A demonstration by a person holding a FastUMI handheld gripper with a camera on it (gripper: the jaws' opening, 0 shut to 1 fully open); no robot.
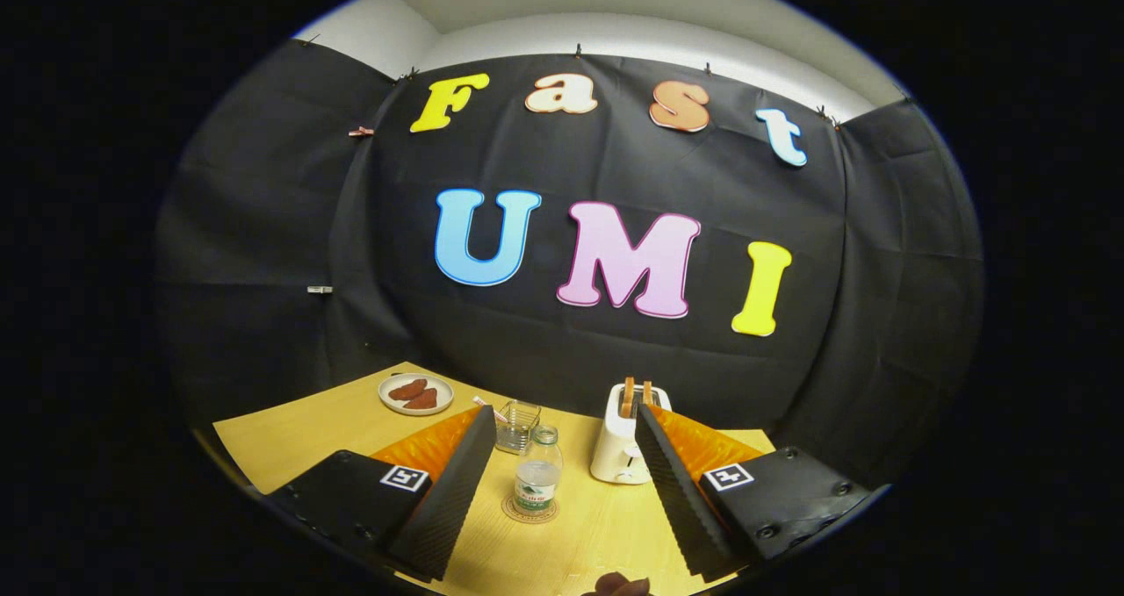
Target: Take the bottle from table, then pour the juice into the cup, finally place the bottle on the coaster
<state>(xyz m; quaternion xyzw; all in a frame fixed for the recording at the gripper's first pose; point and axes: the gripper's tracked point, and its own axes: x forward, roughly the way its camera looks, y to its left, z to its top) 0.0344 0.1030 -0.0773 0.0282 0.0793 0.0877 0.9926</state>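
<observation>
Gripper view. Gripper (559, 455) fingers stand spread wide apart and hold nothing — the left finger (448, 499) and right finger (676, 499) flank the work area, neither touching anything.

Between the fingers, at 12 o'clock and just ahead, one bottle (537, 473) stands upright on one round coaster (529, 511). Its body is clear plastic with a label band low down; how full it is cannot be told. Judgement: light, thin-walled and smooth, so it may flex or slip under a hard squeeze. Take hold at mid-body, just above the label, with both fingers square to the sides.

Just beyond the bottle, at 11 o'clock from it, one clear cup (518, 425) stands on the wooden table (316, 438), partly hidden by the left finger. Judgement: rigid, light, easily knocked over when pouring.

At 1 o'clock from the bottle stands one white toaster (619, 442) with two slices in its slots. Well off at 10 o'clock lies one plate (415, 394) bearing two brown pieces.
</observation>
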